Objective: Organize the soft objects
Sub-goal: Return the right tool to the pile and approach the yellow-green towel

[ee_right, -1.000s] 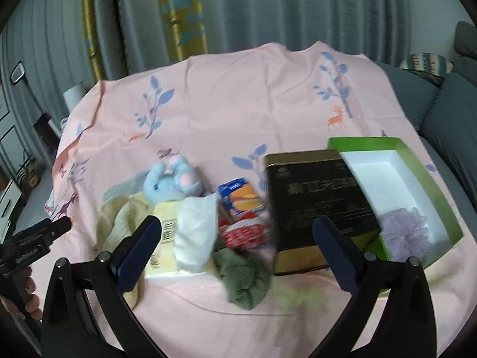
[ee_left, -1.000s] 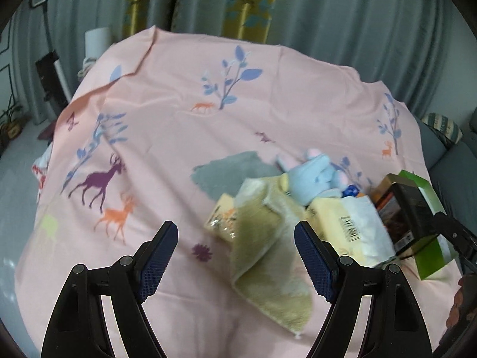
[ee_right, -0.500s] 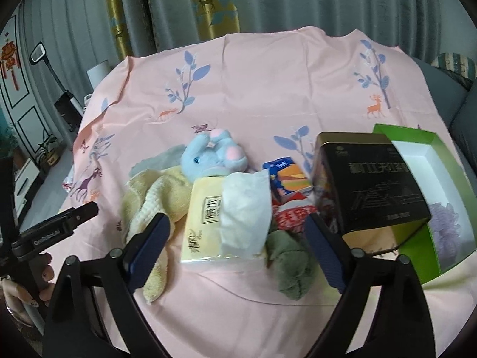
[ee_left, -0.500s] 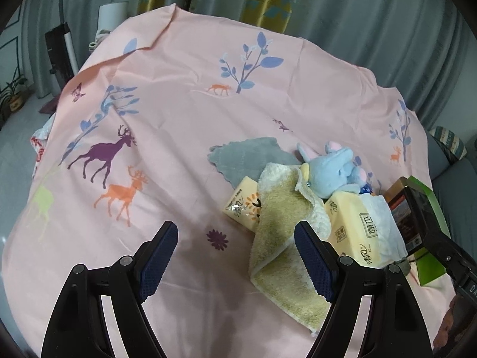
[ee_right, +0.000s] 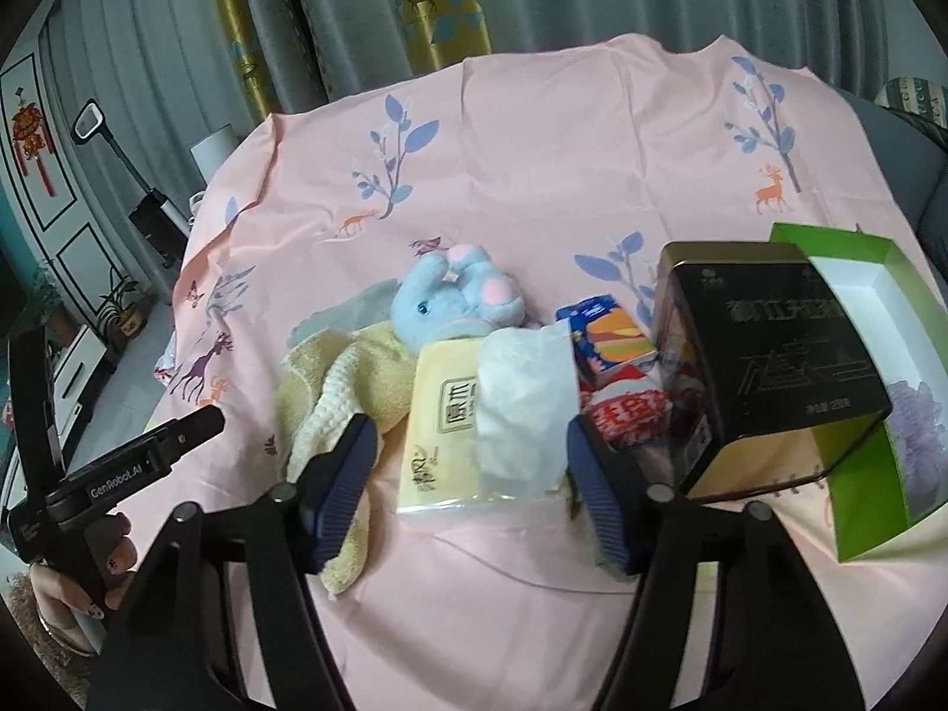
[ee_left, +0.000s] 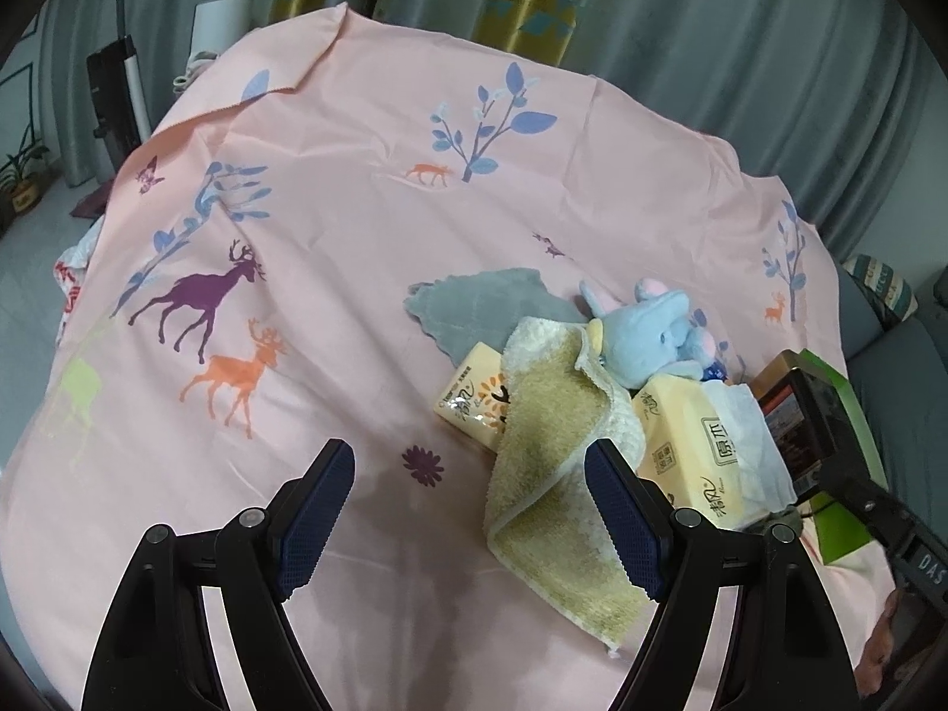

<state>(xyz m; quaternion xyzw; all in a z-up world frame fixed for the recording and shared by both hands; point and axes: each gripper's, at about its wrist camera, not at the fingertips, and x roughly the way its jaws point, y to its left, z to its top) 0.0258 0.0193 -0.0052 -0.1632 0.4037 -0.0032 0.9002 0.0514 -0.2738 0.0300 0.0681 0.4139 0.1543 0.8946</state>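
A pile of soft things lies on the pink tablecloth (ee_left: 332, 272): a blue plush toy (ee_right: 456, 296), a yellow towel (ee_left: 557, 474), a grey cloth (ee_left: 486, 308), and a yellow tissue pack (ee_right: 444, 415) with a white cloth (ee_right: 521, 403) draped over it. My right gripper (ee_right: 469, 438) straddles that tissue pack. Its jaws are closing, and the left pad still stands clear of the pack. My left gripper (ee_left: 468, 509) hovers open over bare cloth, and the yellow towel lies beside its right finger (ee_left: 622, 509).
A dark tin (ee_right: 764, 355) leans on an open green box (ee_right: 859, 272) holding a purple fluffy item (ee_right: 918, 426). A blue carton (ee_right: 610, 338) and a red-and-white packet (ee_right: 628, 415) lie beside the tin. A small orange tissue pack (ee_left: 474, 397) sits under the towel.
My right gripper has moved in and down over the tissue pack, and its jaws have narrowed around it. The left gripper has stayed open and barely shifted.
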